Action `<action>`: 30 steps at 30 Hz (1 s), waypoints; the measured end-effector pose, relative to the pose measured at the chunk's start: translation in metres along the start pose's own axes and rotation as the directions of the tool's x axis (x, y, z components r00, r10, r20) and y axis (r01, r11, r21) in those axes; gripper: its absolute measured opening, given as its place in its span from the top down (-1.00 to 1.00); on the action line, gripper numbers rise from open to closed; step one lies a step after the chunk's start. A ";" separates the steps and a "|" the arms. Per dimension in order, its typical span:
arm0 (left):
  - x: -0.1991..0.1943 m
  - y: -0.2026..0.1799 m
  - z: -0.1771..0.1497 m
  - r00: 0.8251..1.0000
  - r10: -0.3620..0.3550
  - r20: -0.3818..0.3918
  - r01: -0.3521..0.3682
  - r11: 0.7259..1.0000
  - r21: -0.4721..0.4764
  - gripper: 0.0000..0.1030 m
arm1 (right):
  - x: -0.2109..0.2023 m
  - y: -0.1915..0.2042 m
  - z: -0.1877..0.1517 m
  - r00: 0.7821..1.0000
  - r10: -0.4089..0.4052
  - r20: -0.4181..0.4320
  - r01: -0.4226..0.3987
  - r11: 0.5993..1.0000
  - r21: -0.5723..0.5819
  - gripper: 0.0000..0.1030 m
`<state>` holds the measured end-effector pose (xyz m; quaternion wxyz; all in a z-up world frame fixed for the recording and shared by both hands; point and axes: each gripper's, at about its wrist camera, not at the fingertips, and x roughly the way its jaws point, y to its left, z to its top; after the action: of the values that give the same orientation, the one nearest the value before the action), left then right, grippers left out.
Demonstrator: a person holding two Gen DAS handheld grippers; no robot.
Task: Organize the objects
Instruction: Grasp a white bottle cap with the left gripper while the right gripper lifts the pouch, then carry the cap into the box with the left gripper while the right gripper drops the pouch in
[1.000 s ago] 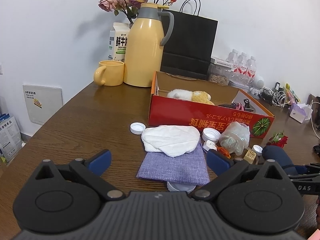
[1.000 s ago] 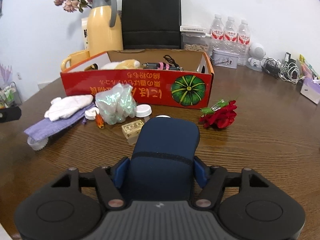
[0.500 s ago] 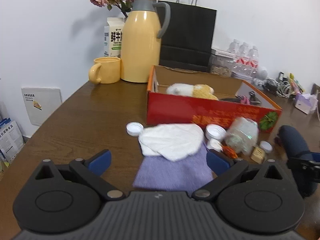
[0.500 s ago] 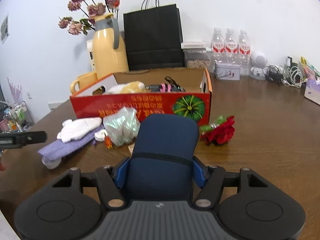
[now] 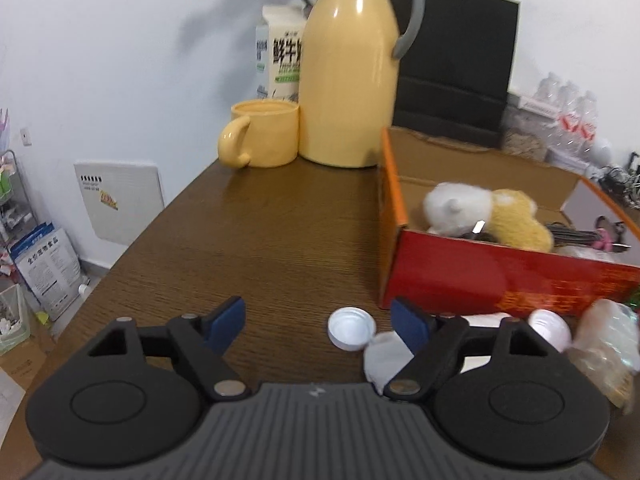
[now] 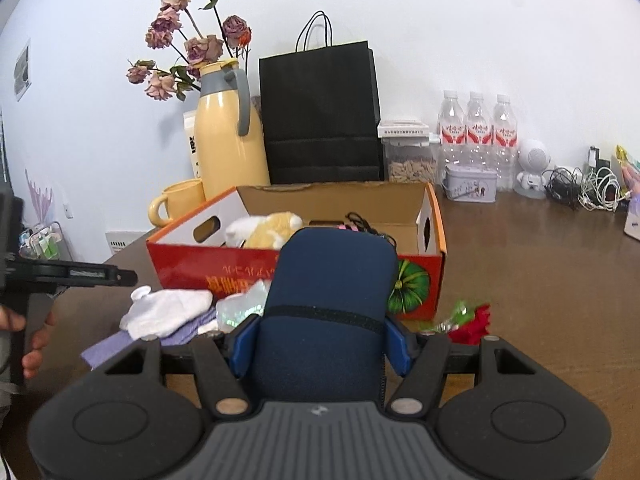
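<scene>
Holding the dark blue pouch (image 6: pixel 328 304) clamped up above the surface, the right hand-held gripper (image 6: pixel 320 348) probably needed to drop it into the red box (image 6: pixel 434 240), while the left hand-held gripper (image 5: pixel 320 320) waited, spread apart and empty.

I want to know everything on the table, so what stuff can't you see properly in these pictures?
- Dark blue case, right wrist view: its lower end is hidden by the right gripper.
- Red box, right wrist view: the case blocks part of its inside.
- White cloth, left wrist view: mostly hidden behind the left gripper.
- Box lettering, left wrist view: blurred, unreadable.
</scene>
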<state>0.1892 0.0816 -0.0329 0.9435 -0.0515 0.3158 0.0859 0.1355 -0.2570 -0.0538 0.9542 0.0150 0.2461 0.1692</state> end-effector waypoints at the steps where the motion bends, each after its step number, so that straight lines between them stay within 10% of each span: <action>1: 0.004 0.001 0.001 1.000 -0.006 -0.013 0.006 1.000 -0.002 -0.47 | 0.002 0.000 0.002 1.000 -0.001 0.002 0.001 1.000 -0.001 -0.22; 10: 0.023 0.001 -0.002 0.998 -0.040 -0.053 0.039 0.999 -0.008 0.87 | 0.015 0.002 0.010 1.000 -0.005 0.005 0.005 1.000 -0.017 -0.22; 30: -0.054 -0.022 0.034 0.968 -0.128 0.217 0.130 0.992 0.007 0.90 | 0.022 0.015 0.045 0.995 0.018 0.095 -0.016 1.000 -0.026 -0.21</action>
<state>0.1712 0.0582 0.0279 0.9757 -0.0655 0.2066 0.0306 0.1706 -0.2333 -0.0231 0.9635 0.0129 0.1981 0.1795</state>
